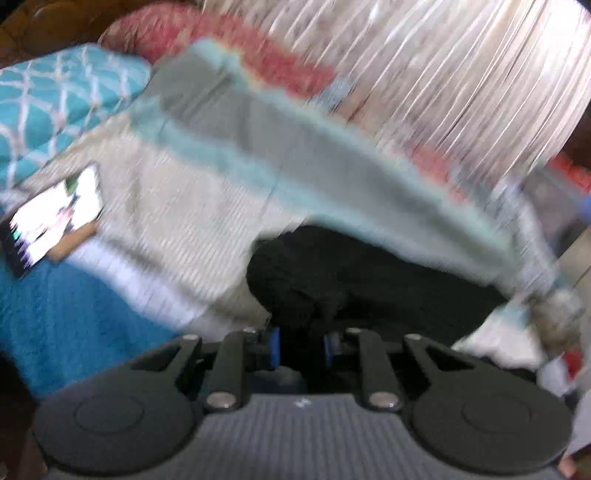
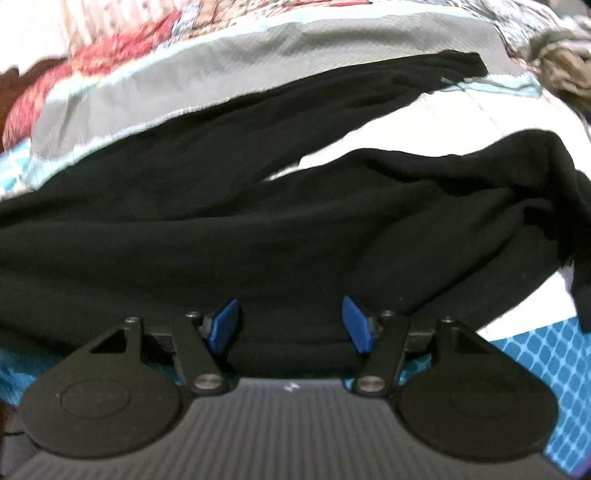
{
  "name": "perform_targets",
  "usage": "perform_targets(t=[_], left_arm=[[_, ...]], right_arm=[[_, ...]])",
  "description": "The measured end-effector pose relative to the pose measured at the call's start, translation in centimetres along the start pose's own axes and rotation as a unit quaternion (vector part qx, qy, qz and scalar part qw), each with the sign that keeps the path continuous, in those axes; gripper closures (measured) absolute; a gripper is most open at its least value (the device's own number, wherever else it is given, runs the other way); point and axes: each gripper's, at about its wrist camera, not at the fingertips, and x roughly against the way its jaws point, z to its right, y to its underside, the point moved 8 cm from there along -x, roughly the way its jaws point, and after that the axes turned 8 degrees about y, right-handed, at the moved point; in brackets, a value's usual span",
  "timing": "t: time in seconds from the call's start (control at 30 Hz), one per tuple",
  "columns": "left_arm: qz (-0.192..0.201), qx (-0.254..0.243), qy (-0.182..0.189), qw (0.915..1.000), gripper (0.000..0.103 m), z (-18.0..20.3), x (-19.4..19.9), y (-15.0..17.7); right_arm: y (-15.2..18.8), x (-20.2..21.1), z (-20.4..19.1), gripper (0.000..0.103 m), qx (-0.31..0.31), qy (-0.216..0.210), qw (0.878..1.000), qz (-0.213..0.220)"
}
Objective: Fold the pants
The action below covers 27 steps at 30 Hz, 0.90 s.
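Lying spread across the middle of the right wrist frame, the black soft-fabric pants (image 2: 258,236) cover a striped bedspread with a grey band edged in pale blue (image 2: 207,74); two legs fan toward the upper right, with cream bedding showing between them. The right gripper (image 2: 291,325) sits at bottom centre, its blue-padded fingers (image 2: 223,325) spread wide apart, released, with a rolled edge of the black cloth lying between them but not pinched. A teal quilt with a white lattice pattern (image 2: 535,369) shows at lower right under the pants.

Left wrist frame is heavily motion-blurred. The left gripper (image 1: 301,343) sits at bottom centre, its blue pads (image 1: 273,347) drawn fairly close with dark fabric bunched in the gap; grasping the black pants (image 1: 351,273), as far as the blur allows. The pants fill lower centre to right. A lit smartphone with a bright screen (image 1: 55,218) lies at mid left. A teal lattice pillow (image 1: 55,96) is upper left, and a red patterned cushion (image 1: 207,33) sits at top.
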Motion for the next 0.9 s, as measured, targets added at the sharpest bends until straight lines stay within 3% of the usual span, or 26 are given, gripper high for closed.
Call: perform_targets(t=[0.1,0.13,0.17,0.23,0.3,0.37,0.47,0.53,0.6,0.7,0.73,0.77,0.8,0.87,0.9], left_arm=[[-0.089,0.033,-0.068,0.9932,0.079,-3.7,-3.2,4.9],[-0.114,0.048,-0.071,0.9898,0.076,-4.5,-4.1,6.2],[-0.114,0.056,-0.071,0.9893,0.069,-5.0,-4.2,6.8],[-0.099,0.06,-0.054,0.9918,0.065,-5.0,-2.9,5.9],[-0.052,0.058,-0.02,0.9968,0.055,-4.5,-0.8,3.3],[0.0,0.046,-0.016,0.9988,0.054,-4.3,0.8,0.5],[0.056,-0.034,-0.06,0.996,0.048,-3.1,0.2,-4.7],[0.066,-0.093,-0.055,0.9919,0.041,-1.6,-2.5,-7.1],[0.053,-0.149,-0.047,0.9863,0.022,-0.2,-6.8,-8.8],[0.007,-0.198,-0.032,0.9797,0.012,1.1,-14.1,-9.5],[-0.015,-0.195,-0.03,0.9802,0.012,1.1,-16.4,-9.3],[-0.04,-0.19,-0.029,0.9806,0.022,0.9,-18.5,-8.9],[-0.07,-0.191,-0.039,0.9783,0.063,0.6,-20.6,-8.2],[-0.089,-0.23,-0.086,0.9654,0.076,0.3,-22.3,-7.0],[-0.074,-0.233,-0.085,0.966,0.086,0.6,-21.6,-7.7]], right_arm=[[0.5,-0.1,-0.5,0.039,0.044,0.019,0.999,0.0],[0.6,-0.1,-0.6,0.039,0.057,0.023,0.998,-0.001],[0.6,-0.1,-0.6,0.039,0.065,0.024,0.998,-0.003],[0.5,0.0,-0.3,0.038,0.069,0.02,0.997,-0.009],[0.5,-0.1,0.0,0.038,0.068,0.013,0.998,-0.011],[0.4,-0.3,0.0,0.037,0.071,0.01,0.997,-0.012],[0.3,-0.4,-0.3,0.035,0.074,0.01,0.997,-0.009],[0.3,-0.5,-0.3,0.035,0.072,0.007,0.997,-0.007],[0.4,-0.4,-0.4,0.035,0.07,0.005,0.998,-0.004],[0.5,-0.4,-0.3,0.035,0.07,0.002,0.998,0.0],[0.4,-0.3,-0.3,0.035,0.07,0.002,0.998,0.0],[0.5,-0.3,-0.3,0.035,0.069,0.002,0.998,-0.001],[0.5,-0.2,-0.3,0.035,0.069,0.001,0.998,-0.002],[0.3,-0.1,-0.3,0.035,0.069,-0.004,0.998,-0.005],[0.1,0.1,-0.2,0.036,0.068,-0.009,0.998,-0.007]])
